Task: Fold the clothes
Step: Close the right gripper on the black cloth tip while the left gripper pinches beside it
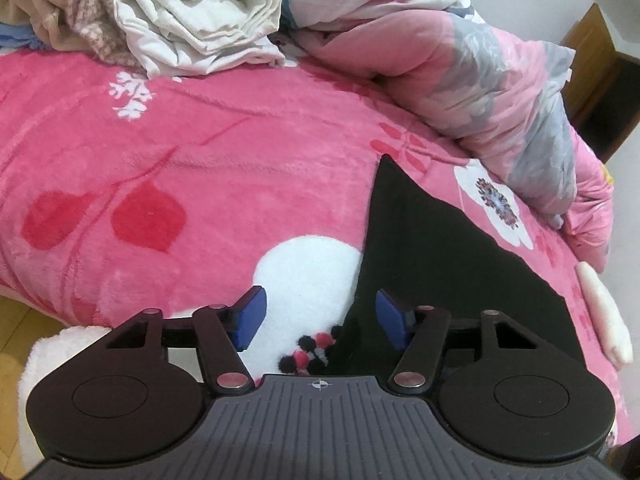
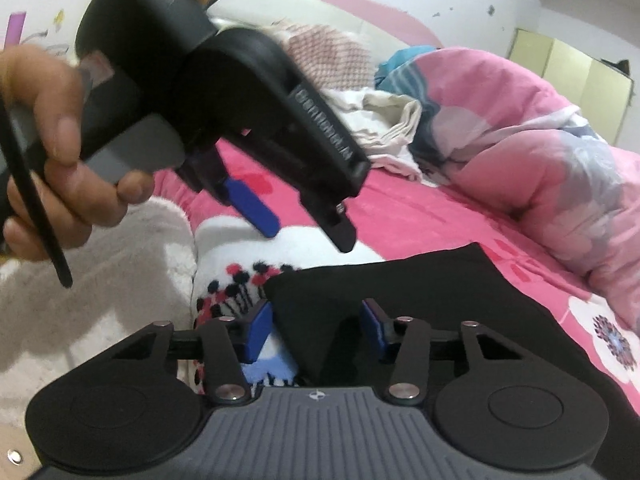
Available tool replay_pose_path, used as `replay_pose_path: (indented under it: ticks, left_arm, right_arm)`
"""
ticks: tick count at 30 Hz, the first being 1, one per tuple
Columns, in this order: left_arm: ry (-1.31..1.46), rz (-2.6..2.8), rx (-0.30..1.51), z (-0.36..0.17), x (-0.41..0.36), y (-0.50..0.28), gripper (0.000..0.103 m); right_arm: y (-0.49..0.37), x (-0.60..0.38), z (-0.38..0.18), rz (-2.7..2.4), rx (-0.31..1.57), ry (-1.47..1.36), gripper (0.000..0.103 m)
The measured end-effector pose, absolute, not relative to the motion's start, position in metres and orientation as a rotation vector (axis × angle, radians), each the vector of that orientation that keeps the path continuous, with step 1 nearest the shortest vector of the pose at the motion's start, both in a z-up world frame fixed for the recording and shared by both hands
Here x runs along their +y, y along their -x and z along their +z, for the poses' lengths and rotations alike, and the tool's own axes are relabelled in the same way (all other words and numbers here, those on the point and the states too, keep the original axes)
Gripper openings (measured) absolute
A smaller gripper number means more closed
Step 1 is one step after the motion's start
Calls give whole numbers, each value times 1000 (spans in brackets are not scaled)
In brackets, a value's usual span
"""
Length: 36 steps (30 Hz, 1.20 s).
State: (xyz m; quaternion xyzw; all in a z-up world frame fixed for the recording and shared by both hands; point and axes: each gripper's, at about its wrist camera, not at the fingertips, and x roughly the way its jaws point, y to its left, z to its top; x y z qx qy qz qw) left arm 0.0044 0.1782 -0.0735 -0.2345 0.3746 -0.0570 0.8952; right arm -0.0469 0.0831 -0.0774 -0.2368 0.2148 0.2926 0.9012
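Slippage is the main worry: the black garment [image 1: 432, 256] lies flat on the bed's pink floral blanket [image 1: 224, 152], and neither tool has a hold on it yet. The left gripper [image 1: 318, 320] hangs over the garment's near left edge with its jaws parted; one blue pad is above the dark cloth, the other above the blanket's white flower, and nothing is pressed between them. The right gripper [image 2: 316, 330] straddles a near corner of the same cloth, jaws likewise apart, fabric lying in the gap but not pinched as far as I can tell. If either closes from this height, it may catch only the top layer, or nip the plush blanket beneath and drag it along. An uneven pinch between the two sides would likely skew the fold. In the right wrist view the left tool, held in the person's hand [image 2: 60, 152], sits close above the cloth, so the two grippers could knock together.
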Motion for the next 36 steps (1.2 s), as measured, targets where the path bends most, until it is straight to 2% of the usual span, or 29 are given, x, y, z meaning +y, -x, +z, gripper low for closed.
replay_pose_path:
  ticks: [3, 4, 6, 7, 8, 13, 17, 21, 26, 36]
  left_arm:
    - [497, -124, 775, -75, 179, -6, 57]
    - [499, -126, 775, -75, 179, -7, 56]
    - [503, -130, 775, -75, 179, -7, 56]
    - [504, -133, 775, -75, 179, -8, 56]
    - [506, -136, 774, -74, 179, -8, 56]
    - [559, -167, 781, -68, 182, -17, 58]
    - [666, -206, 794, -65, 186, -29, 66]
    - [729, -259, 815, -63, 183, -46, 69]
    - [820, -330, 875, -70, 177, -74, 71]
    - [831, -378, 961, -80, 164, -122, 73]
  right_arm:
    - [44, 87, -82, 607, 452, 500, 42]
    - [44, 87, -83, 607, 454, 497, 37]
    - [43, 84, -80, 605, 459, 468, 21]
    - [42, 83, -79, 599, 462, 446, 9]
    - [40, 79, -76, 590, 469, 412, 7]
    - [31, 48, -57, 561, 496, 168, 5]
    - [22, 13, -44, 522, 507, -81, 5]
    - [20, -13, -36, 511, 492, -215, 5]
    - [24, -23, -33, 513, 475, -257, 5]
    - [26, -21, -29, 527, 464, -258, 5]
